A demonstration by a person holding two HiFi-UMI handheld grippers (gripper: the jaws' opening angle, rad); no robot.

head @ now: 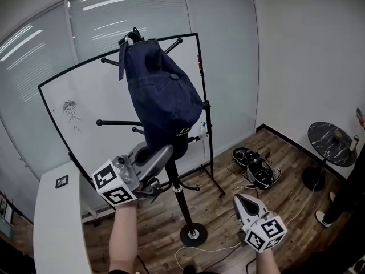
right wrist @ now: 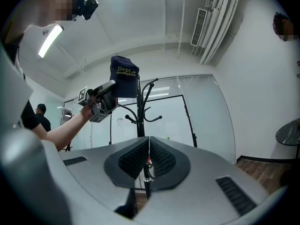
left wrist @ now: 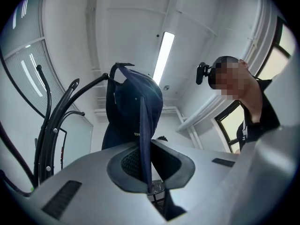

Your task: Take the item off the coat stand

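A dark blue cap (head: 162, 96) hangs by its strap from the top hook of a black coat stand (head: 178, 190). My left gripper (head: 169, 150) reaches up to the cap's lower edge and is shut on it. In the left gripper view a fold of the cap (left wrist: 132, 111) runs down between the closed jaws of the left gripper (left wrist: 146, 149). My right gripper (head: 242, 201) is lower at the right, apart from the stand, shut and empty. The right gripper view shows the closed right gripper (right wrist: 148, 150), with the cap (right wrist: 124, 75) and the left gripper (right wrist: 103, 97) up beyond it.
A whiteboard on a black frame (head: 85, 104) stands right behind the stand. A white counter (head: 57, 227) is at the left. Shoes and cables (head: 254, 167) lie on the wood floor, and a round dark table (head: 332, 143) stands at the right, with a person's feet near it.
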